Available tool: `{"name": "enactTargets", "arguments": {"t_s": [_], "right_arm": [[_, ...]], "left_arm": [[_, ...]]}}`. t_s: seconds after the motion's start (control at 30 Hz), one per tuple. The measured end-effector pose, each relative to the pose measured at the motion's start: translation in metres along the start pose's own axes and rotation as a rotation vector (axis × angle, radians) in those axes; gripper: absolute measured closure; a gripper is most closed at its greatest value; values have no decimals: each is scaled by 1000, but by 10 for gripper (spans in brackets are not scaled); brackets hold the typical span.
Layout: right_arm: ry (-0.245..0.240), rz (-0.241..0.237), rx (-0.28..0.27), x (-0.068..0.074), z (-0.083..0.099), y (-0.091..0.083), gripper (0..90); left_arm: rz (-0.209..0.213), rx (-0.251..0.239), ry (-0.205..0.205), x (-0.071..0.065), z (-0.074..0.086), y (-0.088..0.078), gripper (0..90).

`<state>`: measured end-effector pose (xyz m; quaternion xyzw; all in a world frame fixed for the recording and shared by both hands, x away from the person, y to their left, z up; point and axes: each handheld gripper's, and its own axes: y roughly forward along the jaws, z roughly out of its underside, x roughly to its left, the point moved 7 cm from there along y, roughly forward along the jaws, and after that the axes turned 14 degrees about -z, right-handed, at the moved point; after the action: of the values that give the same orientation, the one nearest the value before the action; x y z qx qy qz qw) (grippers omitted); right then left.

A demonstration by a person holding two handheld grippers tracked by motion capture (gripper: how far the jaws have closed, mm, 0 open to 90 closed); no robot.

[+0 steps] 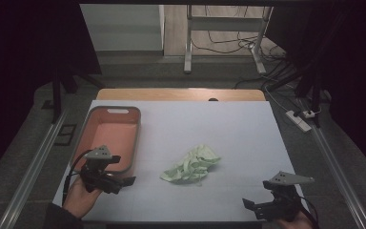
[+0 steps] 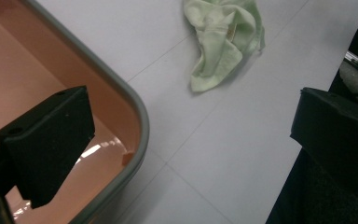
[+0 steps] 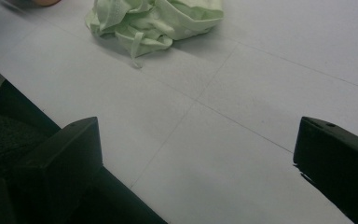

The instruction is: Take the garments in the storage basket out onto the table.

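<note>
A crumpled pale green cloth (image 1: 192, 165) lies near the middle of the white table (image 1: 209, 129); it also shows at the top of the left gripper view (image 2: 223, 39) and of the right gripper view (image 3: 154, 21). My left gripper (image 1: 124, 182) is open, held at the front corner of a pink bin (image 1: 109, 136), left of the cloth. One of its jaws hangs over the bin's inside (image 2: 9, 70). My right gripper (image 1: 249, 206) is open at the table's front right, pointing left toward the cloth, with bare table between its jaws.
The pink bin with its grey rim (image 2: 137, 121) stands at the table's left side. Beyond the table's far edge are a desk frame (image 1: 188, 43) and cables (image 1: 228, 43) on the floor. A power strip (image 1: 299, 119) lies on the floor at the right.
</note>
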<state>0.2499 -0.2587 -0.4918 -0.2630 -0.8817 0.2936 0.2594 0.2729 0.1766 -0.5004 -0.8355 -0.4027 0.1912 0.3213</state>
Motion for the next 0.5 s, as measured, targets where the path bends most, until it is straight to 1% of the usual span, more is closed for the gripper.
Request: {"name": "enactTargets", "arguments": {"t_s": [0.1, 0.5], "right_arm": [[0, 0, 0, 0, 0, 0, 13], [-2, 7, 7, 0, 0, 0, 13]], "left_arm": [[-6, -2, -9, 3, 5, -4, 0], [-24, -9, -72, 14, 26, -20, 0]]}}
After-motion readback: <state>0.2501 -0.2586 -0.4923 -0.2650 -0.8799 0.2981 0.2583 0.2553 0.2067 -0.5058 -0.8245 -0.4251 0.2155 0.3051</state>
